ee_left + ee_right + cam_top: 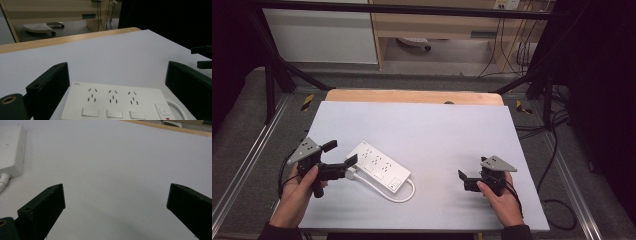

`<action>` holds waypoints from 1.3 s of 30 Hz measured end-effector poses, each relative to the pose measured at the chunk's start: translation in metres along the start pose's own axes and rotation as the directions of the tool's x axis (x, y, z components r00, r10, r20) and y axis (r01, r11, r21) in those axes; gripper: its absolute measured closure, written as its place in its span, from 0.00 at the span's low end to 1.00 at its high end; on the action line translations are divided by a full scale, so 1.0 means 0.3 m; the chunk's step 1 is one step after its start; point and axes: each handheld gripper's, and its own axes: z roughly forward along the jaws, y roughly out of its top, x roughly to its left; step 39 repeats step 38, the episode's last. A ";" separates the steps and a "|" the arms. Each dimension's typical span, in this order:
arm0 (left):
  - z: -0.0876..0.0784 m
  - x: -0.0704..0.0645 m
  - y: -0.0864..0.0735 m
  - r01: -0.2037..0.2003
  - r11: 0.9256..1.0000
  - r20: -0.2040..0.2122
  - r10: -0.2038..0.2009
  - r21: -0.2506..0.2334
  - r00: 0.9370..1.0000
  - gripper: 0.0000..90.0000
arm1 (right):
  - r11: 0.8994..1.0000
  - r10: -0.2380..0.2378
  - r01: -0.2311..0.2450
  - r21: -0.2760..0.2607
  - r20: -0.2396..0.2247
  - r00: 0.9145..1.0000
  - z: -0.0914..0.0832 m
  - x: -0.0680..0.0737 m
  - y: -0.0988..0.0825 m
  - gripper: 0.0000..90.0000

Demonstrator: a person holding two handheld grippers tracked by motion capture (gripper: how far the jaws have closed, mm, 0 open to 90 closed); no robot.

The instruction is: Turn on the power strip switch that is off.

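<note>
We see a table (422, 97) with a wooden edge at its far side, covered by a pale grey sheet (452, 135). On the sheet's left half lies a white power strip (379, 165), set diagonally, its white cable (399, 195) looping beside its near end.

Your bench (437, 125) wears a smooth, matt pale-grey sheet, with bare light wood showing along its far edge at the top of the frame. Left of centre, the power strip (379, 167) looks like glossy white plastic, its cord (404, 196) the same. Both your tongs, left (339, 152) and right (463, 179), read as matt black plastic, each topped by a dull grey plate.
</note>
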 end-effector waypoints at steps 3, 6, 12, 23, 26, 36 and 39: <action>-0.022 0.021 -0.014 0.006 1.000 -0.013 -0.006 0.003 1.000 0.06 | 1.000 0.001 -0.001 0.000 0.000 1.000 0.000 0.000 0.000 0.03; -0.038 0.039 -0.031 0.009 1.000 -0.025 -0.009 0.018 1.000 0.06 | 1.000 0.001 -0.001 0.000 0.001 1.000 0.000 0.000 0.000 0.03; -0.058 0.090 -0.075 0.039 0.998 -0.069 -0.036 0.040 0.997 0.06 | 1.000 0.001 -0.001 0.000 0.003 1.000 0.000 0.000 0.000 0.02; -0.042 0.185 -0.195 0.107 0.980 -0.169 -0.078 0.166 0.983 0.08 | 1.000 0.005 -0.005 -0.001 0.010 1.000 -0.005 -0.004 0.000 0.02; -0.040 0.197 -0.215 0.107 0.973 -0.186 -0.069 0.203 0.980 0.08 | 1.000 0.006 -0.006 0.004 0.014 1.000 -0.005 -0.005 -0.001 0.02; -0.003 0.174 -0.246 0.019 0.945 -0.170 0.039 0.325 0.985 0.09 | 0.998 0.004 -0.009 0.063 0.071 0.997 0.006 -0.021 -0.017 0.03; 0.001 0.169 -0.244 0.018 0.946 -0.168 0.039 0.324 0.985 0.09 | 0.995 0.007 -0.018 0.093 0.122 0.993 0.015 -0.028 -0.023 0.03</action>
